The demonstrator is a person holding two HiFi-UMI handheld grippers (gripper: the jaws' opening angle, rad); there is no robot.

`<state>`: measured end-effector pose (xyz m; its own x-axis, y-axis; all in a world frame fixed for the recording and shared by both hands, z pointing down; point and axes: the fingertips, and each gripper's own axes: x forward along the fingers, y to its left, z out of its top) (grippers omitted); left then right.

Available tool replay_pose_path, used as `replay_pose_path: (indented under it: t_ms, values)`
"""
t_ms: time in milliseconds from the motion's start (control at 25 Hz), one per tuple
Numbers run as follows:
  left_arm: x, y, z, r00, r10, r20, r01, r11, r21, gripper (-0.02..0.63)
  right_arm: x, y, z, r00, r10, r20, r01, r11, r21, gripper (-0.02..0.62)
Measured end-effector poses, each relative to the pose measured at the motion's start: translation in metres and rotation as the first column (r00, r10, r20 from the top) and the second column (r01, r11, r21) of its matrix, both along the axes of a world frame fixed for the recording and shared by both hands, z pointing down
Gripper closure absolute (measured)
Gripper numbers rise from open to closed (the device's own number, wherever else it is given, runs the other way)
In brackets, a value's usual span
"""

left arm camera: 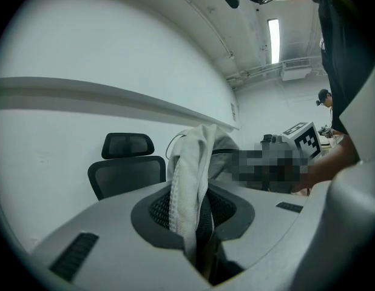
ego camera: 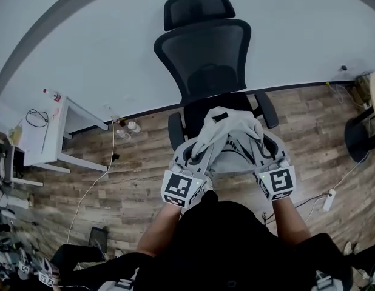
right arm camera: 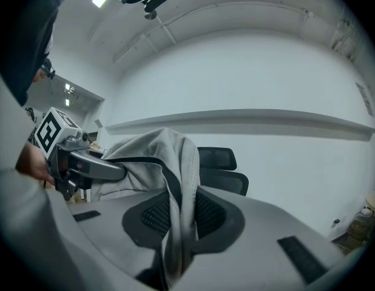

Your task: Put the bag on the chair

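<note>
A light grey cloth bag (ego camera: 227,129) hangs between my two grippers, just above and in front of the seat of a black mesh office chair (ego camera: 202,59). My left gripper (ego camera: 202,153) is shut on the bag's left strap (left arm camera: 187,193), pinched between the black ribbed pads. My right gripper (ego camera: 257,147) is shut on the bag's right edge (right arm camera: 178,217). In both gripper views the chair's backrest (left arm camera: 127,174) (right arm camera: 227,180) and headrest stand behind the bag, against a white wall. Most of the seat is hidden under the bag.
The chair stands on a wood-pattern floor (ego camera: 139,180) against a white wall. A white desk (ego camera: 51,132) is at the left, with a cable trailing across the floor. A power strip (ego camera: 329,199) lies at the right. A dark round base (ego camera: 360,135) stands at the far right.
</note>
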<state>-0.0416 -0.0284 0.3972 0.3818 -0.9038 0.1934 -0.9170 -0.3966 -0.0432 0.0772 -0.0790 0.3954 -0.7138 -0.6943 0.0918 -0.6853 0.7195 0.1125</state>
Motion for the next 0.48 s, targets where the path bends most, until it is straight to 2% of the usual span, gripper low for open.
replay_pose_path:
  t_ms: [480]
  values:
    - [-0.077,-0.082,0.007,0.998,0.058,-0.032,-0.058,0.998,0.003,0.520,-0.076,-0.081,0.006,0.998,0.042,-0.049,-0.043,0.999,-0.012,0.517]
